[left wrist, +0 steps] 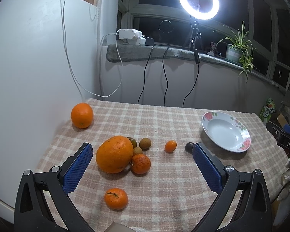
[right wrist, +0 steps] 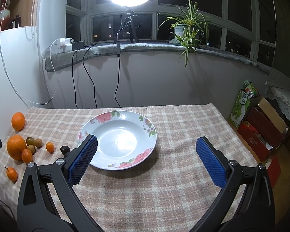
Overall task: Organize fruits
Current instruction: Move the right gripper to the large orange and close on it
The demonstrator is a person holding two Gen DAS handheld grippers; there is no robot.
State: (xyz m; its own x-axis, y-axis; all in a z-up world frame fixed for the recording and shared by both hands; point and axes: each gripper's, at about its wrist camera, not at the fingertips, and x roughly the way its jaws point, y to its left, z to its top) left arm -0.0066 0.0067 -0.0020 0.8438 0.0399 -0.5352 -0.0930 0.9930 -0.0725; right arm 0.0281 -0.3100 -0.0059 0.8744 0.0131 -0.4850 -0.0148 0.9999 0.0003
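Note:
A big orange (left wrist: 114, 154) lies mid-cloth with a small mandarin (left wrist: 140, 164) and several small brown-green fruits (left wrist: 145, 143) touching it. Another orange (left wrist: 82, 115) sits at the back left, a stemmed mandarin (left wrist: 116, 198) lies nearest, and a kumquat (left wrist: 170, 146) and a dark round fruit (left wrist: 189, 147) lie to the right. My left gripper (left wrist: 143, 150) is open above the cluster, holding nothing. The flowered white plate (right wrist: 145, 135) is empty. My right gripper (right wrist: 147, 145) hangs open over the plate's near edge. The fruit cluster (right wrist: 16, 147) shows at the left of the right wrist view.
A checked cloth (left wrist: 164, 119) covers the table. A white cabinet side (left wrist: 29, 67) stands at the left. Behind are a windowsill with chargers (left wrist: 131, 35), hanging cables, a ring light (left wrist: 198, 0) and a potted plant (right wrist: 187, 29). Boxes (right wrist: 261, 131) crowd the floor on the right.

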